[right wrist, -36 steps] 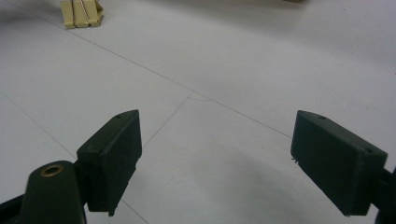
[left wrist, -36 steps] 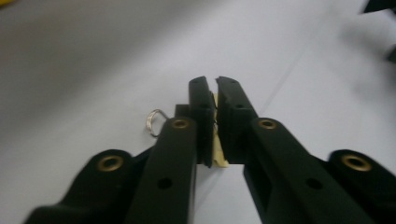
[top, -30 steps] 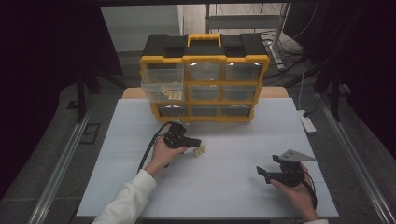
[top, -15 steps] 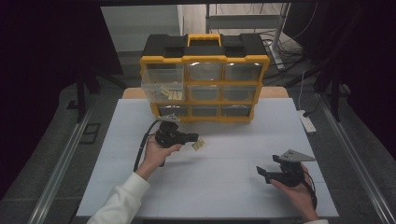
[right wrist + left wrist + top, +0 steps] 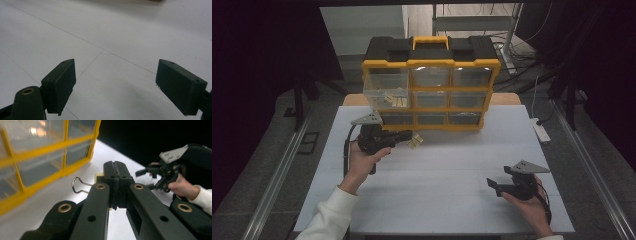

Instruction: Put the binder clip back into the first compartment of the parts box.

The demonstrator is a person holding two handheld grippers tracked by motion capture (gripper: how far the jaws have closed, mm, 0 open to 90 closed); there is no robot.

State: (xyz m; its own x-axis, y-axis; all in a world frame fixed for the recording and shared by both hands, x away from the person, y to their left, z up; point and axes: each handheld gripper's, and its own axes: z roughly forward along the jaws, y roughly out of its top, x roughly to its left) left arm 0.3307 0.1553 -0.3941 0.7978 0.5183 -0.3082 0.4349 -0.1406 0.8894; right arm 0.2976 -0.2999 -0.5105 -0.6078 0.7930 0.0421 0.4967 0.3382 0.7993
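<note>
Binder clip (image 5: 81, 185), cream body, clamped in left tool (image 5: 408, 137) near table's far edge before the organizer's (image 5: 430, 85) open drawer (image 5: 384, 95); likely next: carry in, release; right tool (image 5: 493, 186) agape, idle.

It looked like a lab or recording workshop: a white desk (image 5: 437, 170) stood between dark curtains, with metal rails on the floor, a parts organizer (image 5: 431, 82) with yellow frame, a power strip (image 5: 540, 131) and tangled cables behind.
</note>
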